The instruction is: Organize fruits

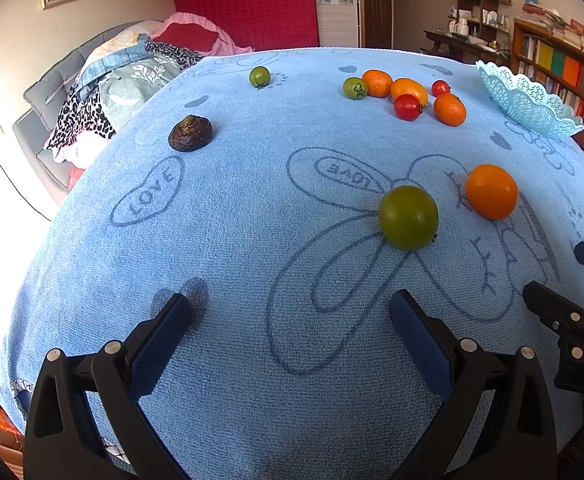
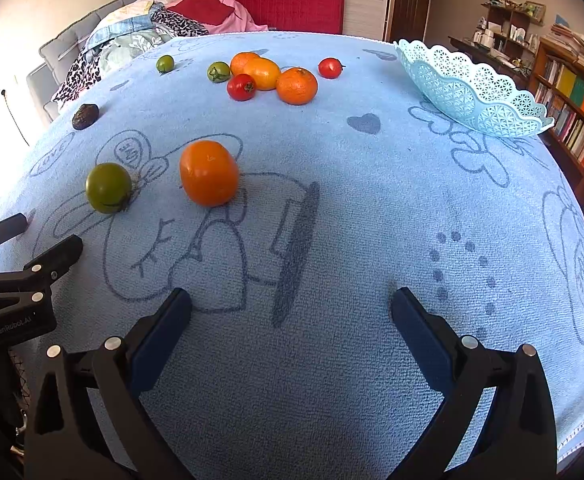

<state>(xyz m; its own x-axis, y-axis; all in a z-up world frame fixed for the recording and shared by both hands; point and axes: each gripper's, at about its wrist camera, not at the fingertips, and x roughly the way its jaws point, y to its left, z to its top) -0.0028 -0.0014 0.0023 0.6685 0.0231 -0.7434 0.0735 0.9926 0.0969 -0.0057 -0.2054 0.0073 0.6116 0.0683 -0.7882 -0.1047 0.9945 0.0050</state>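
Both my left claw (image 1: 290,304) and right claw (image 2: 291,302) gape empty; round green tomato (image 1: 408,217) at one o'clock, pale-blue lace plastic basket (image 2: 472,92) awaiting fruit.

Looped terry towel (image 2: 372,208), glossy tomatoes (image 2: 108,187), perforated plastic basket (image 2: 472,96).

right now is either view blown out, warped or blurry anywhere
Left wrist view: left edge blown out white by glare, blue towel bulges from fisheye, fruit sharp. Right wrist view: the same white glare at left, smaller; basket curves with the lens, no blur.
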